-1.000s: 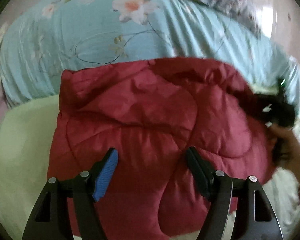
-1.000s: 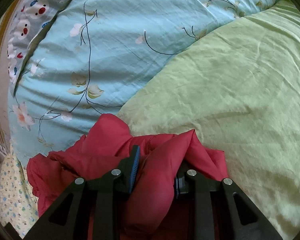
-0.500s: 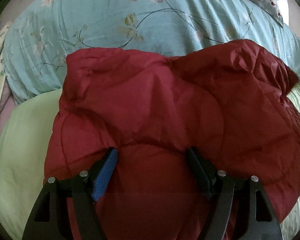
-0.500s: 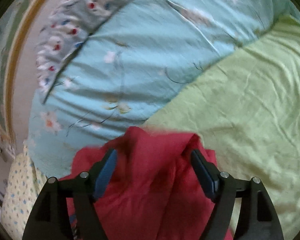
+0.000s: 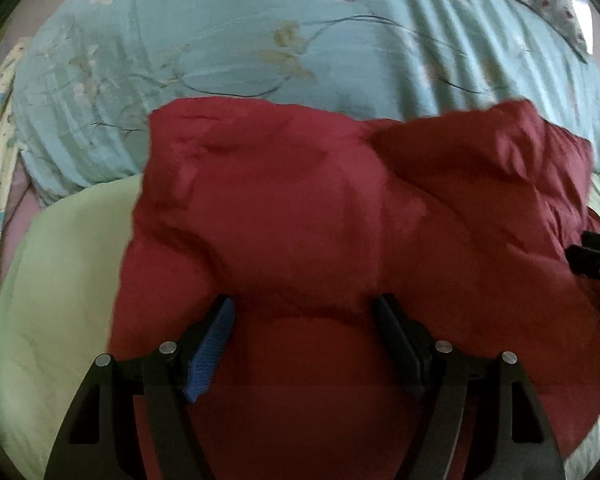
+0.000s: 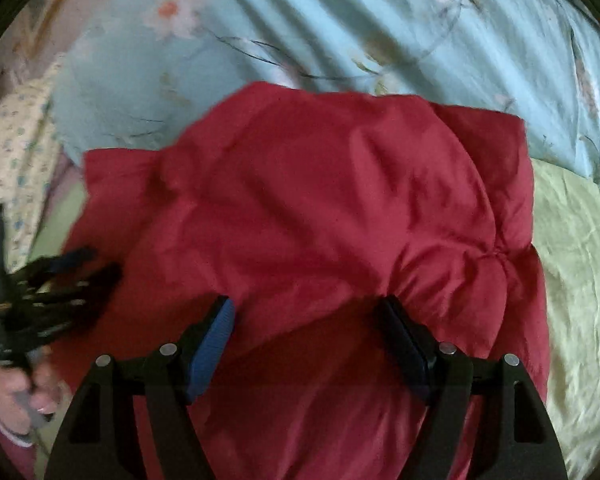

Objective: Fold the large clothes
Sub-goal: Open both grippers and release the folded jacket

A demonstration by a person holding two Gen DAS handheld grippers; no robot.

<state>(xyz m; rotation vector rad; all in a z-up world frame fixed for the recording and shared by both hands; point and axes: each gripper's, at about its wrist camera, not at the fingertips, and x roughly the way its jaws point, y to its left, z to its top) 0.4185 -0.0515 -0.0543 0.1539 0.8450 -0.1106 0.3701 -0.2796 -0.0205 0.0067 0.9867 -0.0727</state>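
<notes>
A pale green sheet (image 5: 64,292) covers the bed, and a light blue floral quilt (image 5: 260,48) lies bunched along its far side; no writing or label can be read anywhere. The red padded jacket (image 5: 340,232) sits folded into a thick bundle on the green sheet, its far edge touching the blue quilt. A yellow dotted cloth (image 6: 16,152) shows left of the jacket, past the quilt's end. The left gripper (image 5: 305,308) hovers over the jacket's near part with its jaws spread wide, clamping nothing. The right gripper (image 6: 306,310) is likewise wide apart above the jacket (whether its pads touch the fabric is unclear). The person's left hand (image 6: 24,390) grips its handle left of the jacket.
</notes>
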